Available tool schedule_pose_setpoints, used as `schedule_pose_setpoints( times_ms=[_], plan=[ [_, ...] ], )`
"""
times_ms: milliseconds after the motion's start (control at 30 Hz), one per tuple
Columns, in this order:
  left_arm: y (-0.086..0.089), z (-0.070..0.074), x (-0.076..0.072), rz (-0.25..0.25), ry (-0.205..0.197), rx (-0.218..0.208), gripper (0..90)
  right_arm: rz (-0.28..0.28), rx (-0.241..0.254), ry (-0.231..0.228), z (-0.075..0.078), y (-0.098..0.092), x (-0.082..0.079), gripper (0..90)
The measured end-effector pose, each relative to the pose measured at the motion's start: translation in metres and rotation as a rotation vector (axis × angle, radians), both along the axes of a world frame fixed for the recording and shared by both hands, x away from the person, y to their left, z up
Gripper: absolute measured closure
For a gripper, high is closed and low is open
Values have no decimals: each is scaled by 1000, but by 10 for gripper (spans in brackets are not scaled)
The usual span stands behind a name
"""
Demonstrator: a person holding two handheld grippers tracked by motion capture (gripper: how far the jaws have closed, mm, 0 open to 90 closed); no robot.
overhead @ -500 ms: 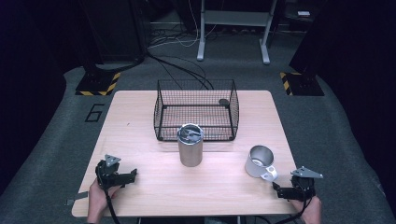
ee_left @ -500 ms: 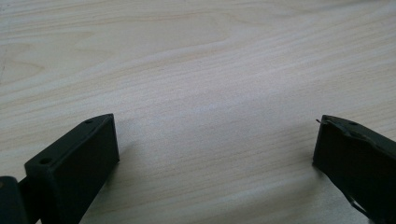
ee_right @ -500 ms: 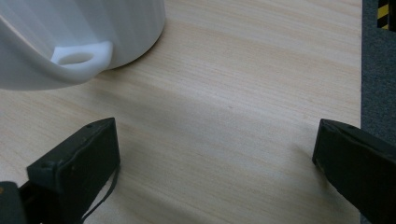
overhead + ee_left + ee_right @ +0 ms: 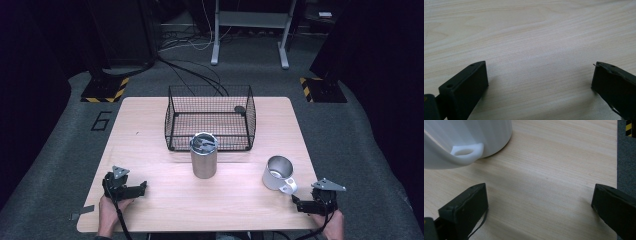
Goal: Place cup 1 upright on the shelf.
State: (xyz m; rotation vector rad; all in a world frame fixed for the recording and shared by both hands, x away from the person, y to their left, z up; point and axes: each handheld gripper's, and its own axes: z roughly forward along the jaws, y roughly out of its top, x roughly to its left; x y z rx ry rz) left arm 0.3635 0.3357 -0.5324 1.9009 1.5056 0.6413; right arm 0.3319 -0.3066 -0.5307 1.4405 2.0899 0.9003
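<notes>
A tall metal tumbler (image 4: 203, 155) stands at the table's middle, just in front of a black wire basket (image 4: 210, 120). A white mug (image 4: 277, 173) with its handle toward the near right sits on the right side. My left gripper (image 4: 142, 187) rests low at the near left, open over bare wood (image 4: 539, 75). My right gripper (image 4: 296, 202) lies at the near right corner, open, a short way from the mug's handle (image 4: 466, 151); nothing is between its jaws.
The wooden table (image 4: 150, 145) stands on grey carpet. A small dark disc (image 4: 240, 109) lies inside the basket at its far right. The table's right edge (image 4: 617, 170) runs close to my right gripper. Stands and cables lie on the floor beyond.
</notes>
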Motion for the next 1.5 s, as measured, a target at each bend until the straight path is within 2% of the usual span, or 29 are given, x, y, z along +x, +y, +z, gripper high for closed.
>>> schedule_pose_setpoints(
  times_ms=[133,533,800,833,1300,1500],
  plan=[
    [1,1,0,-17,7,7,1,-1,3,2,0,0,0,0],
    [-3,17,-2,-78,0,-46,2,12,-7,2,0,-1,2,0],
    [-20,37,-2,-137,-34,-53,2,10,-7,1,0,0,2,0],
    [-22,40,-2,-145,-29,-58,2,9,-7,1,0,0,1,0],
    [-50,64,3,-232,-68,-86,2,7,-5,-2,0,0,1,1],
    [-65,76,7,-287,-78,-88,1,8,-6,0,0,-1,1,1]
  ],
)
